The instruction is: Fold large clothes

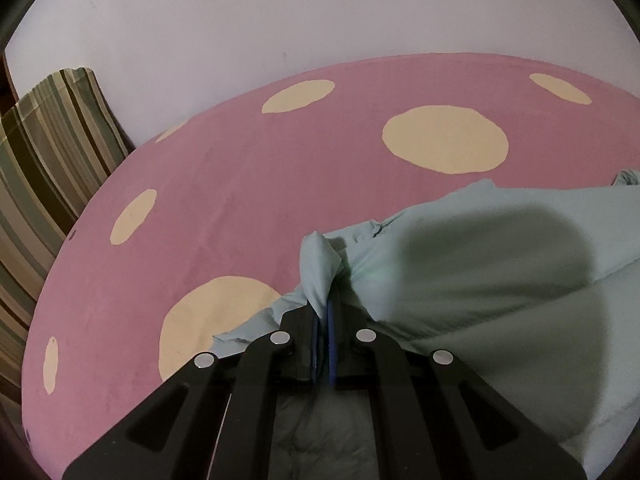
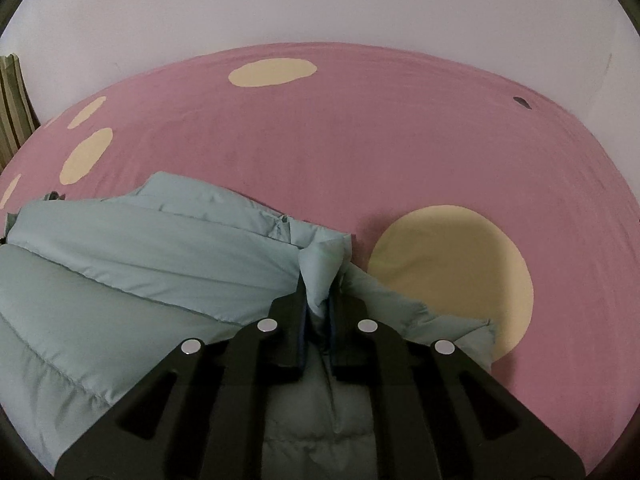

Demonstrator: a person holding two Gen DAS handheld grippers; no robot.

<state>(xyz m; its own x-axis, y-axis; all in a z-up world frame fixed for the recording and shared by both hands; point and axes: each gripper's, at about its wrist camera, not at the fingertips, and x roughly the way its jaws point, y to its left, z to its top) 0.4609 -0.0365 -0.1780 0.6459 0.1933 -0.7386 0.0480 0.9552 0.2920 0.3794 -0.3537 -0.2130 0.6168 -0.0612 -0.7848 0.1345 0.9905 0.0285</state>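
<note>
We find no text, label, brand, number or sign that can be read in either wrist view.

left gripper (image 1: pixel 324 312): fingers pinched on fabric, tilted down | right gripper (image 2: pixel 320 304): same

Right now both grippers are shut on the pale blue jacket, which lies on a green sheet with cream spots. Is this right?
Not quite: the sheet is pink, not green, as both wrist views show. The rest holds: the left gripper and the right gripper are each shut on the pale blue jacket.
</note>
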